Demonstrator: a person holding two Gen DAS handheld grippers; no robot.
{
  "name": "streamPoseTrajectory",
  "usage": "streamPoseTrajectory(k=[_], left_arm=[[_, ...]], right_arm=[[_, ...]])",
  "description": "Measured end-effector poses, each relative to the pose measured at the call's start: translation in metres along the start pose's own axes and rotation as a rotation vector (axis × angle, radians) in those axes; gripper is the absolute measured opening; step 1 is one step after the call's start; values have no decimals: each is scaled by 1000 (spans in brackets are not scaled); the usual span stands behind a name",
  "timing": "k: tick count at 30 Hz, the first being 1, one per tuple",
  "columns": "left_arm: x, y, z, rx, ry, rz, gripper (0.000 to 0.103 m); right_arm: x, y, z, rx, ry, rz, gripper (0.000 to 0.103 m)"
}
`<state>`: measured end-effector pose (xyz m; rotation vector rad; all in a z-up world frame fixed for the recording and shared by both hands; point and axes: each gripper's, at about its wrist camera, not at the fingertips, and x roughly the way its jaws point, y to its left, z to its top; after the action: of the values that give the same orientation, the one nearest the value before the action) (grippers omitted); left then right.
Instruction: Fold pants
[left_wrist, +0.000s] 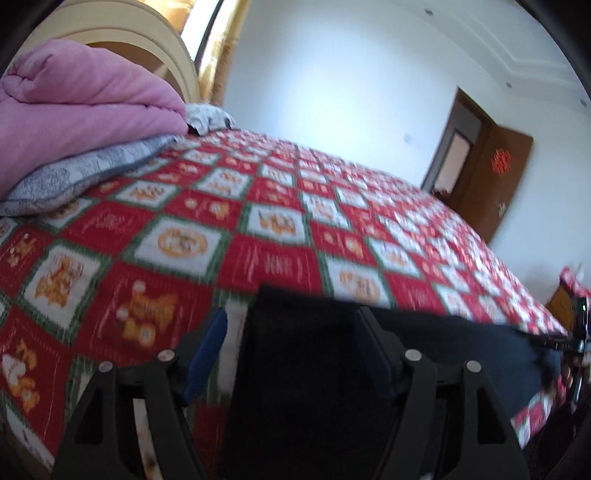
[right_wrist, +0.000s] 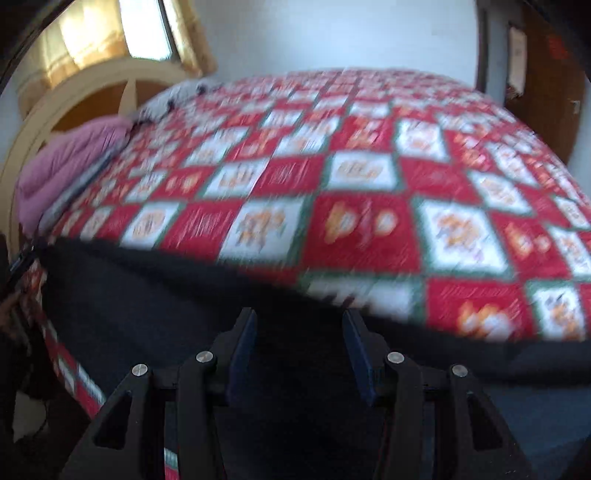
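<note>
The dark pants lie along the near edge of a bed with a red, white and green checked quilt. In the left wrist view the cloth fills the space between the blue pads of my left gripper, whose jaws stand wide. In the right wrist view the pants stretch from the left edge across the frame, and my right gripper sits over them with its jaws apart. The frames are blurred, so I cannot tell whether either gripper pinches the cloth.
A pink folded blanket and a grey patterned pillow lie at the head of the bed by a cream headboard. A brown door stands open in the white wall beyond. The other gripper shows at the right edge.
</note>
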<state>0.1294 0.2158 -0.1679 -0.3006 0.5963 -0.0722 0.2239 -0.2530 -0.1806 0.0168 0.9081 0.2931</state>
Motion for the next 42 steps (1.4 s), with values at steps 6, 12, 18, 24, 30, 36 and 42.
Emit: streamPoseTrajectory(k=[6, 12, 18, 24, 30, 36, 42], left_arm=[[-20, 14, -32, 21, 67, 26, 73], [-49, 17, -28, -37, -29, 48, 73], [-63, 0, -17, -15, -74, 69, 89], [-56, 5, -32, -15, -2, 127, 88], [-47, 3, -43, -74, 44, 36, 59], [-36, -11, -38, -30, 34, 37, 51], [-32, -15, -35, 81, 41, 95, 10]], right_arm=[[-35, 18, -50, -87, 76, 87, 50], [-57, 41, -76, -160, 91, 111, 50], [-65, 60, -71, -102, -8, 151, 50], [-48, 88, -90, -104, -15, 174, 50], [-38, 98, -102, -112, 6, 177, 50], [-37, 91, -101, -65, -5, 167, 50], [-32, 91, -104, -56, 3, 156, 50]])
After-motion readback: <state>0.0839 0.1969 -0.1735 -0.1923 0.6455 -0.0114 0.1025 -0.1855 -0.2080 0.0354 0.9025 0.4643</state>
